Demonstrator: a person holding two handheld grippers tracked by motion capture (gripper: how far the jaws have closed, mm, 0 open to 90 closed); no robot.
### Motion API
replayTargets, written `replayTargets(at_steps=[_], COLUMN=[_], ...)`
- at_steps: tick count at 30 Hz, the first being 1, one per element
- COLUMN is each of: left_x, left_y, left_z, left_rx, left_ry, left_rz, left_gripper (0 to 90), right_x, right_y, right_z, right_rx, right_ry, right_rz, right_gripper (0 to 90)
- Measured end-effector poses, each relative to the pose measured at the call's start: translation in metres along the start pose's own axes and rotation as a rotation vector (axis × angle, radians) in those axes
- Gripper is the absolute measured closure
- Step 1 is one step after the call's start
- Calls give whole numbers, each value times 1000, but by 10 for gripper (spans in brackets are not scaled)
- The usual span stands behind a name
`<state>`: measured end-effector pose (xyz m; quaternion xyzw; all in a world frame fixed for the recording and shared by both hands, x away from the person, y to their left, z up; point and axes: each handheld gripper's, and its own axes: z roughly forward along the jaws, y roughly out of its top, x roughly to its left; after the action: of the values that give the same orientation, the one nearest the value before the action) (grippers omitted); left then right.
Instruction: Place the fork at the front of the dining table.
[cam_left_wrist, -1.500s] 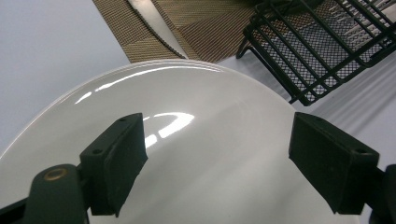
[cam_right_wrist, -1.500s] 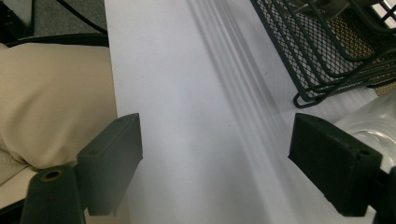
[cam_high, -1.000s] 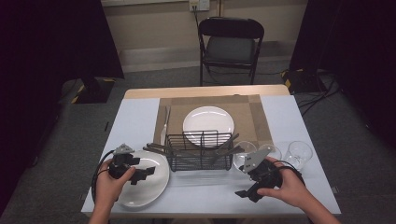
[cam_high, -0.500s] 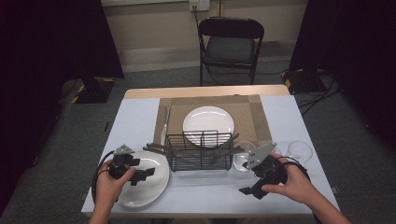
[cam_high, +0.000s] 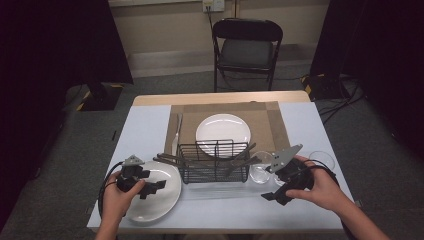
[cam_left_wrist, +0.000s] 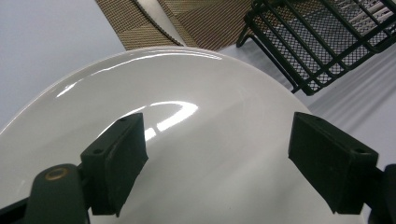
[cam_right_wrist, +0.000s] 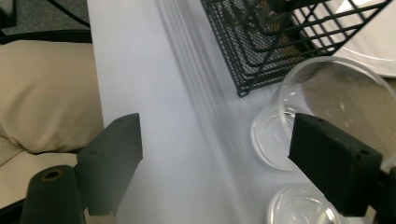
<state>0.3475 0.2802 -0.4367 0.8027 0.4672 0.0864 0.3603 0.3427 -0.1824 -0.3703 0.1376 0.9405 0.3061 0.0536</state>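
— While we start at the left of the high view, what is the left gripper (cam_high: 150, 188) doing?
— It hovers over the near white plate (cam_high: 165, 197), which lies at the front left of the table (cam_high: 145, 125), just left of the wire rack (cam_high: 215, 162). In the left gripper view its jaws stand wide apart above the plate's glossy face, gripping nothing; whether they touch the plate I cannot tell.
— And the middle?
— The black wire rack sits at the near edge of the brown mat (cam_high: 272, 122), with dark utensil handles (cam_high: 167, 159) sticking out on both sides. A second white plate (cam_high: 222, 131) lies on the mat behind it, and a piece of silver cutlery (cam_high: 176, 134) lies to the left of that plate.
— On the right?
— The right gripper (cam_high: 272, 195) is held near the front edge, its jaws also spread wide and empty. In the right gripper view a clear glass (cam_right_wrist: 327, 112) sits just right of the rack's corner, beside the right-hand jaw, with a second glass (cam_right_wrist: 303, 207) nearer. A third glass (cam_high: 321, 160) stands farther right in the high view.
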Motion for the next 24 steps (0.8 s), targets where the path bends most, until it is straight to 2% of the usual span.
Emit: replayTargets(at_steps=[14, 24], left_x=[0, 1], left_y=[0, -1], left_z=[-1, -3], left_rx=[10, 5], left_ry=[7, 9], left_rz=[8, 2], left_gripper=[189, 189], right_x=[-11, -15], right_y=[6, 15], right_z=[-8, -17], right_rx=[22, 3], right_ry=[-20, -27], right_rz=[-3, 1], right_gripper=[167, 168])
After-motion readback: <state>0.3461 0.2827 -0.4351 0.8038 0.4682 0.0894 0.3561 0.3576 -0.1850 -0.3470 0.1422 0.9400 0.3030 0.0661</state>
